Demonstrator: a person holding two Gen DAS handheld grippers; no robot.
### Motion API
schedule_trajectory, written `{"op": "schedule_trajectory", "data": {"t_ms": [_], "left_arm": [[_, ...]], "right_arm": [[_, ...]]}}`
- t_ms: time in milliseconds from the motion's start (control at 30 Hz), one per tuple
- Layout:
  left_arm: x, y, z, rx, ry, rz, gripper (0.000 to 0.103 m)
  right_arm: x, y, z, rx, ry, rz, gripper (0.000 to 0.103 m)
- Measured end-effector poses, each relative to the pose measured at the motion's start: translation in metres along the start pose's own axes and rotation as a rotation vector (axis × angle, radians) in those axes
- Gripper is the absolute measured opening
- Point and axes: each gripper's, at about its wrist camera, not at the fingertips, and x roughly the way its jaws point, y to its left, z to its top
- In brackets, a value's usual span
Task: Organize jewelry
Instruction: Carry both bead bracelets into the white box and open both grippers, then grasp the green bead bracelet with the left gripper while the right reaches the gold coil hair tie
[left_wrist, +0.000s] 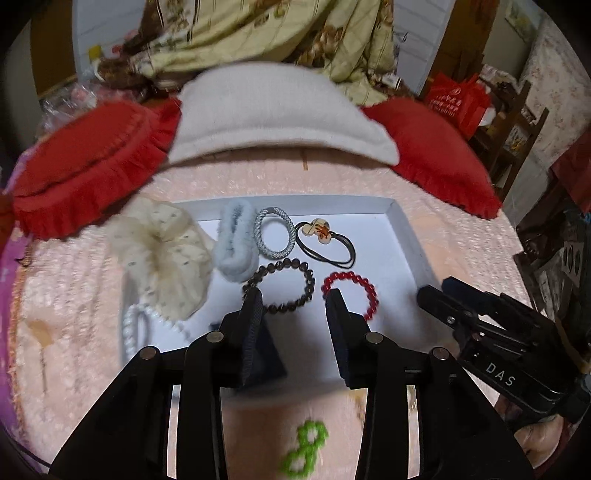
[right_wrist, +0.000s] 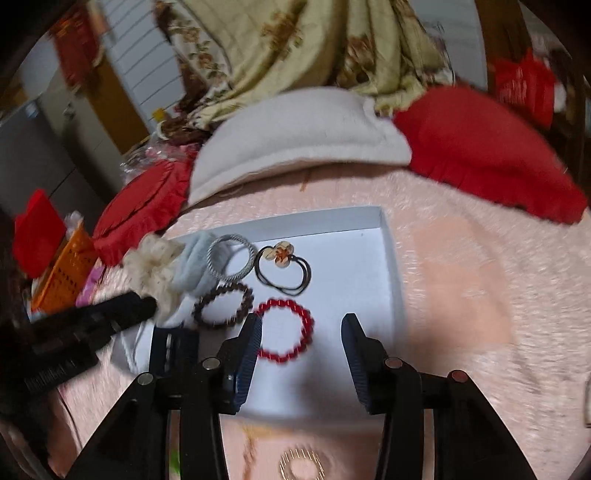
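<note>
White letters "DAS" stand on the right tongs (left_wrist: 430, 295).
</note>
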Motion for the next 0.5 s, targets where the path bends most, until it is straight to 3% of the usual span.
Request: {"op": "schedule_trajectory", "data": {"t_ms": [133,233,333,500], "left_arm": [[-0.039,0.004,-0.036,-0.001,-0.042,0.004,0.035],[-0.046,0.005,-0.068,-0.005,-0.042,-0.006,0.035],[-0.028,0.002,-0.099,0.011,0.019,0.002,0.035],[0.008,-0.005,-0.125,0.023,0.105,0.003,0.035]], "right_arm": [[-0.031,-0.002,-0.037,-0.040,-0.004,0.015,0.043],[-0.035,-0.011,-0.066,-0.032,0.028,0.021,0.043],[-0.023,-0.017,-0.090,-0.026,0.074,-0.001,0.043],[-0.010,-0.013,-0.104,-0.062,0.086,-0.026,0.037]]}}
